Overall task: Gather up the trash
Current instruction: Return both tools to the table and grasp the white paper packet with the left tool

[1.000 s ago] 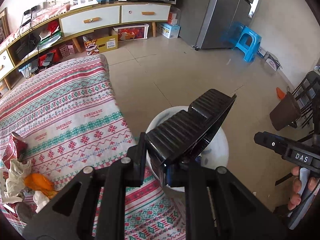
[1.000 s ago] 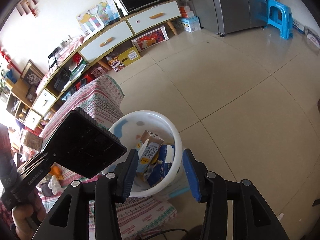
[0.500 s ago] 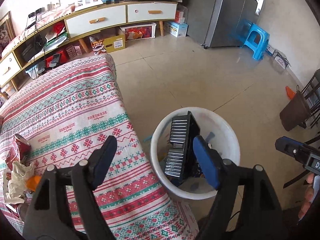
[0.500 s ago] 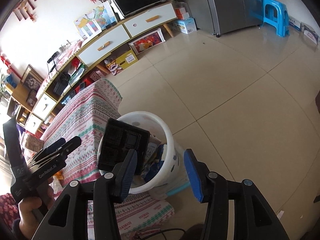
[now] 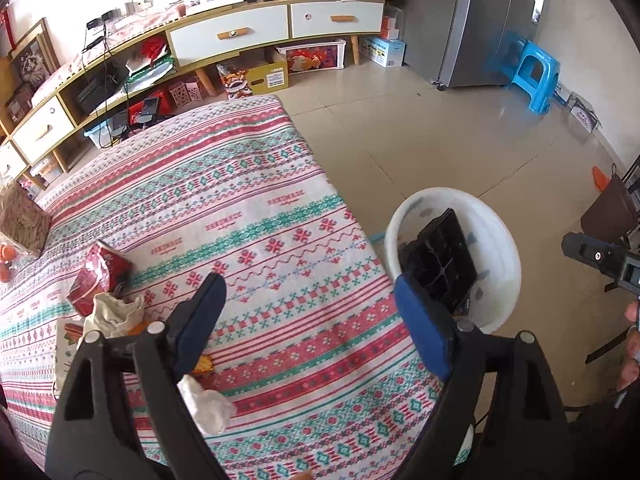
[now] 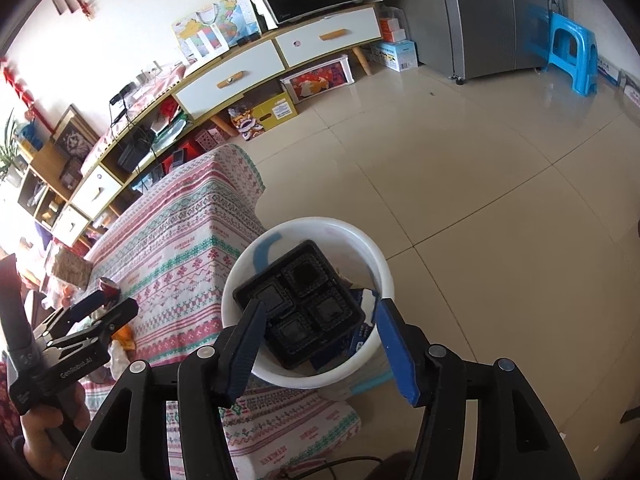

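Observation:
A white bin [image 5: 496, 236] [image 6: 360, 248] stands on the floor by the table's corner. A black plastic tray [image 5: 444, 260] [image 6: 304, 304] lies tilted inside it on other trash. My left gripper [image 5: 316, 316] is open and empty above the patterned tablecloth [image 5: 240, 208]. Trash lies at the cloth's left: a red wrapper [image 5: 96, 276], crumpled paper [image 5: 112, 312] and a white tissue [image 5: 208, 404]. My right gripper [image 6: 320, 344] is open and empty, just above the bin's near rim.
A brown tissue box [image 5: 20, 220] sits at the table's far left. A TV cabinet [image 5: 240, 40] lines the back wall. A fridge [image 5: 488, 20] and a blue stool [image 5: 536, 76] stand at the far right. Tiled floor [image 6: 480, 200] spreads beyond the bin.
My left gripper opened and let go of the black tray, which dropped into the bin. The left gripper then drew back left over the table. The right gripper stayed near the bin.

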Demonstrator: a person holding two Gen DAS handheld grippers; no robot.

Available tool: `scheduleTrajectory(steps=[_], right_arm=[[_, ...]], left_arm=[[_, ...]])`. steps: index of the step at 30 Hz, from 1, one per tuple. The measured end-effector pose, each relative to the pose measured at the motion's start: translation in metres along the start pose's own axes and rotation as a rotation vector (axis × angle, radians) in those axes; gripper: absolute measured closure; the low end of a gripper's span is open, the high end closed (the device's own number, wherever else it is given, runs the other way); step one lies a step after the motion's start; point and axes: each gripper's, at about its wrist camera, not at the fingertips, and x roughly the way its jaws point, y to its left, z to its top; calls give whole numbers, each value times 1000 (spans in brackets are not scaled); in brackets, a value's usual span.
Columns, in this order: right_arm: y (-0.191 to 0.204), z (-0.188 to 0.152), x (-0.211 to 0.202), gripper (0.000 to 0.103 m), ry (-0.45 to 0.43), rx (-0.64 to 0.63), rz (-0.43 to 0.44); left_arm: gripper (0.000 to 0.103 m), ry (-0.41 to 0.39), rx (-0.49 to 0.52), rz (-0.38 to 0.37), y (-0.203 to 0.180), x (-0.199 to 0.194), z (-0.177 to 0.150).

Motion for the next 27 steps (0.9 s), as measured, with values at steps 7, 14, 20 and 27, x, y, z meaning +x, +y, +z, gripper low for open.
scheduleTrajectory(steps=[7,14,20,27], right_arm=[[38,-3,9,34,10,-49,10],[77,-5,25,28,38,-108,18],[117,-7,40,26,63,-165,37],[157,-12,60,25,98,-221,43]], left_arm=[[12,16,-52,44,57,-14,-17],[11,53,-122,96,114,-18,-34],[11,98,-177,127,159,-18,-52],[11,138,-335,56,219,-16,-67]])
